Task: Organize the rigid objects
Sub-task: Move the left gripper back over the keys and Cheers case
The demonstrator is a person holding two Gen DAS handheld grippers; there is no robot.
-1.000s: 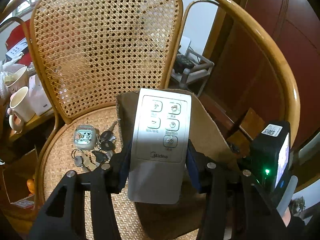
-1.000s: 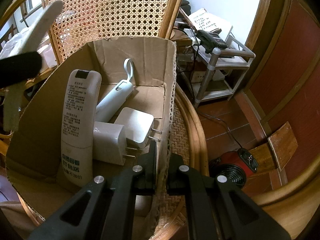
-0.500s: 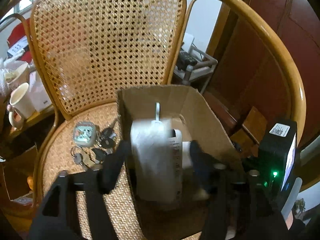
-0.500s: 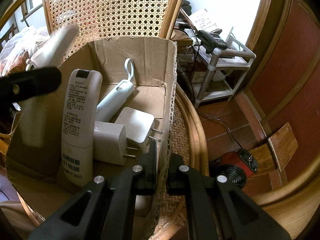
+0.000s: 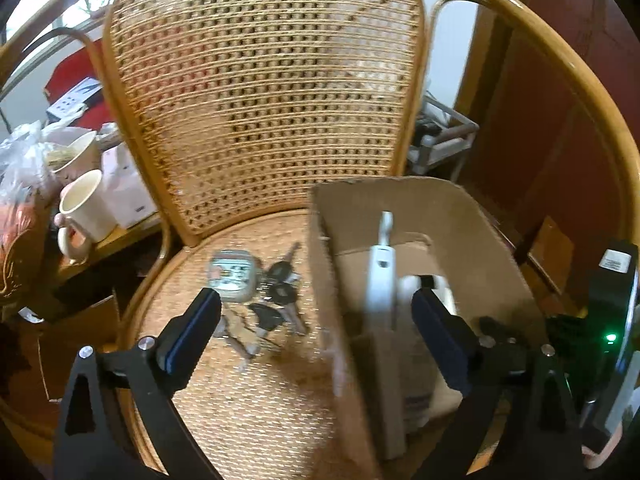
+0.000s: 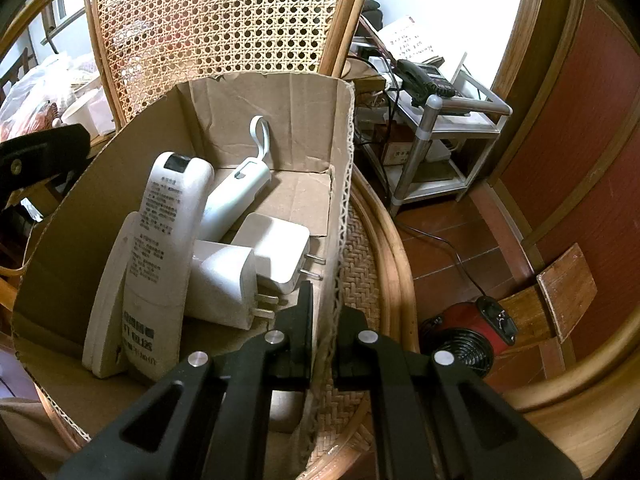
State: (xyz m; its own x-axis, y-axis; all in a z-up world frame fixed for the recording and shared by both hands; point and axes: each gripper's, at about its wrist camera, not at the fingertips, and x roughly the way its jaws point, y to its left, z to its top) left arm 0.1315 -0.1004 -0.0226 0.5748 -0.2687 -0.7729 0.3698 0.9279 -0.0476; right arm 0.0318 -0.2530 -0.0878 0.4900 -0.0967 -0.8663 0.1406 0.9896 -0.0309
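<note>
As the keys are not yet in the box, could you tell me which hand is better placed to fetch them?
Left. Its tool is opening with nothing between its pads, right by the keys on the seat. The right tool is clamped on the box wall, steadying it.

A flat silver remote (image 6: 105, 292) stands on edge against the cardboard box's (image 6: 80, 220) left wall, beside a white remote (image 6: 164, 256), probably touching it.

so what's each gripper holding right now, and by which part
The right gripper is shut on the box, pinching its near side wall at the top edge. The left gripper holds nothing; its jaws are opening, empty, over the box wall.
</note>
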